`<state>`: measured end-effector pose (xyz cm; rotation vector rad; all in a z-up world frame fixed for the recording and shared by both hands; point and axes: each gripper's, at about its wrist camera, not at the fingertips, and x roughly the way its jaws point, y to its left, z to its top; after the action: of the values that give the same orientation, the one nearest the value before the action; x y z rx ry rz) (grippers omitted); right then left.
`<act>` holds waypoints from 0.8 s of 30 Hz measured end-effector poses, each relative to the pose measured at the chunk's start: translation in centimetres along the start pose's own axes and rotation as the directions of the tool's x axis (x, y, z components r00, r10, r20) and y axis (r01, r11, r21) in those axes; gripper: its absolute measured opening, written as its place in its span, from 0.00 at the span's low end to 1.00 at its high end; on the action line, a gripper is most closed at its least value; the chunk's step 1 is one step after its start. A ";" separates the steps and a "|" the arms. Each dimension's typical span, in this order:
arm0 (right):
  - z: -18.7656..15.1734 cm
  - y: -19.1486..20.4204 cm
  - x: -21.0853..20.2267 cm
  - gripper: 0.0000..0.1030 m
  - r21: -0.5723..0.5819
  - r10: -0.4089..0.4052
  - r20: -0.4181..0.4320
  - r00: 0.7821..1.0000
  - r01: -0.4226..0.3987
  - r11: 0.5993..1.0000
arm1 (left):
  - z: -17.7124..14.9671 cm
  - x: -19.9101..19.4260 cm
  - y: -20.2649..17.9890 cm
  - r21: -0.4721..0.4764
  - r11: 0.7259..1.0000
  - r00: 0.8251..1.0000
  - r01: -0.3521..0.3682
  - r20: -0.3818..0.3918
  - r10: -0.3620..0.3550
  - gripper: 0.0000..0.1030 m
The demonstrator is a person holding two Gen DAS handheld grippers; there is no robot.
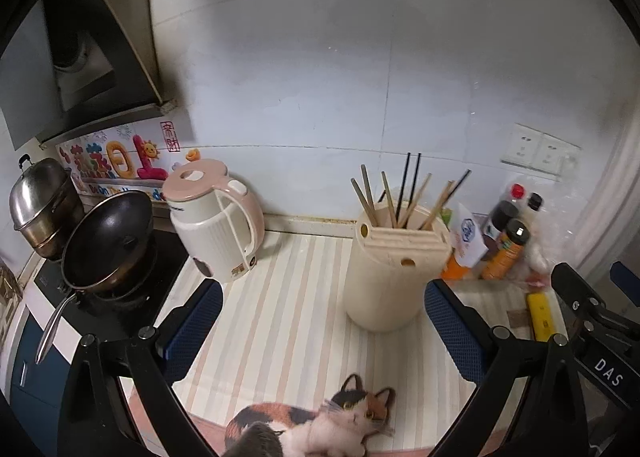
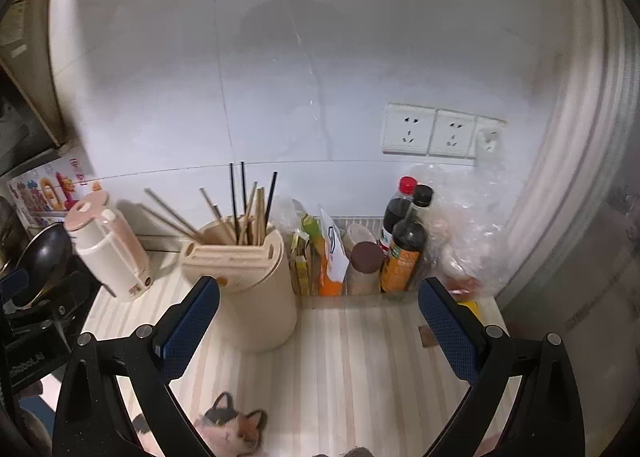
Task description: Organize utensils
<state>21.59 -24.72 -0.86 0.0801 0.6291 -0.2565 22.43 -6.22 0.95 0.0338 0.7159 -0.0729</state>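
Note:
A cream cylindrical utensil holder stands on the striped counter with several wooden and black chopsticks upright in it. It also shows in the right wrist view with its chopsticks. My left gripper is open and empty, above the counter in front of the holder. My right gripper is open and empty, with the holder just behind its left finger. The right gripper's body shows at the right edge of the left wrist view.
A pink-lidded kettle stands left of the holder; a black wok and a steel pot sit on the stove. Sauce bottles and packets line the back wall. A calico cat is at the counter's front edge. A yellow object lies at right.

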 end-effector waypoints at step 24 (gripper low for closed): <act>-8.1 0.4 -21.1 1.00 0.037 -0.049 0.124 0.991 0.045 0.998 | -6.6 -15.3 3.0 0.051 0.998 0.995 0.047 0.084 -0.051 1.00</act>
<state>0.68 -18.66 5.09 0.0814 0.5030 -0.3151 6.84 -2.06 6.05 0.0592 0.6296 -0.1382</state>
